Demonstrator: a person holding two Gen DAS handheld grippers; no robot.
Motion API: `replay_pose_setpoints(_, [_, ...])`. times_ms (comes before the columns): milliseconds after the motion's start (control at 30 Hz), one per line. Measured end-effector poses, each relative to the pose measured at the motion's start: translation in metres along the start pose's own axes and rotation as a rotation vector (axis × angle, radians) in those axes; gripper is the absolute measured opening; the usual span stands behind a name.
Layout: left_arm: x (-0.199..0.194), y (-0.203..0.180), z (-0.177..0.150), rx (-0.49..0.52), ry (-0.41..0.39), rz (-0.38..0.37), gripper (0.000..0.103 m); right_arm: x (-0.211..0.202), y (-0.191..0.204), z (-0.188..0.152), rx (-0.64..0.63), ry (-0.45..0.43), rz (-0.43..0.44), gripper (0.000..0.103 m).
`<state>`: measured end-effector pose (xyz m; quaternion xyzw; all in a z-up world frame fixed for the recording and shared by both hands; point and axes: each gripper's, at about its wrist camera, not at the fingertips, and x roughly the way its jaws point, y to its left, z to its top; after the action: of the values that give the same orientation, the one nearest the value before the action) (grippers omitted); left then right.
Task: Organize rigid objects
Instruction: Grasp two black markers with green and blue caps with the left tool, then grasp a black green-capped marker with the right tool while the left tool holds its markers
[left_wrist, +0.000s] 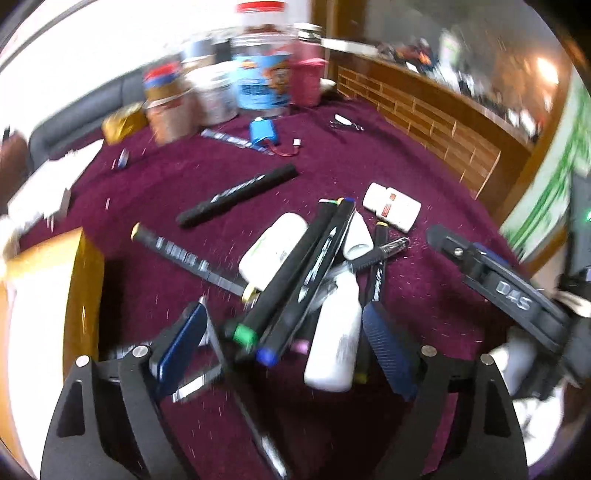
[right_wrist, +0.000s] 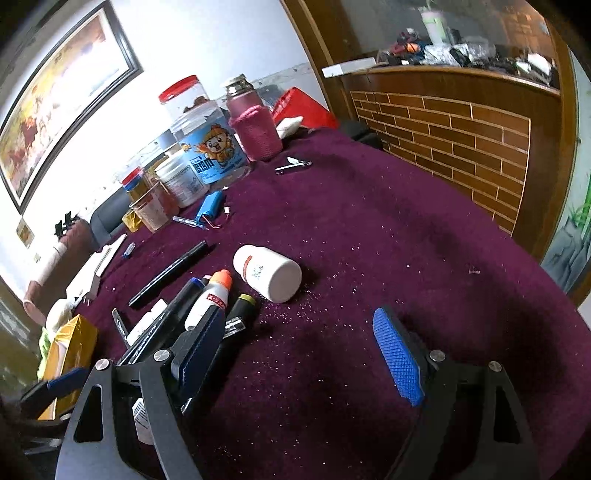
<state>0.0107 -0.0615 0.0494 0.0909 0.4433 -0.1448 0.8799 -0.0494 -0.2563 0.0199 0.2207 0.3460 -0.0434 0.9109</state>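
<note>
**Tidying the pen pile on the purple cloth**

Over the heap of markers and small bottles on the purple tablecloth (left_wrist: 369, 147) I hold my left gripper (left_wrist: 284, 350), its blue pads standing apart on either side of the pile. Several black markers (left_wrist: 314, 251) and a white squeeze bottle (left_wrist: 338, 332) lie between the fingers, but neither pad presses on anything that I can see; the view is smeared, so fine contact is hard to judge. My right gripper (right_wrist: 306, 350) hangs just beside the same heap, pads also apart, with only bare cloth between them. A white pill bottle (right_wrist: 271, 273) lies on its side a little ahead of it, and an orange-capped glue bottle (right_wrist: 210, 299) rests against the markers by its left finger.

Everything is still loose and crossed, so sorting has barely begun. I judge the best course is to pick one item at a time: take the topmost marker across its barrel, not the tangled ends, and lift straight so the neighbours stay put. The pill bottle may roll if nudged, so I would close on its body squarely. The jars (right_wrist: 207, 147) at the far edge are well apart from all this.
</note>
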Motion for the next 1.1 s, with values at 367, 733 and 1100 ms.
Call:
replay_pose_setpoints(367, [-0.003, 0.012, -0.011, 0.005, 0.038, -0.119, 0.026, 0.003, 0.0, -0.001, -0.003, 0.023, -0.017, 0.078])
replay_pose_setpoints(733, [-0.044, 0.028, -0.063, -0.076, 0.079, -0.354, 0.027, 0.006, -0.002, -0.001, 0.011, 0.043, -0.012, 0.078])
replay_pose_setpoints(1100, [-0.037, 0.037, -0.065, -0.112, 0.065, -0.305, 0.029, 0.009, -0.004, -0.001, 0.022, 0.064, -0.004, 0.078])
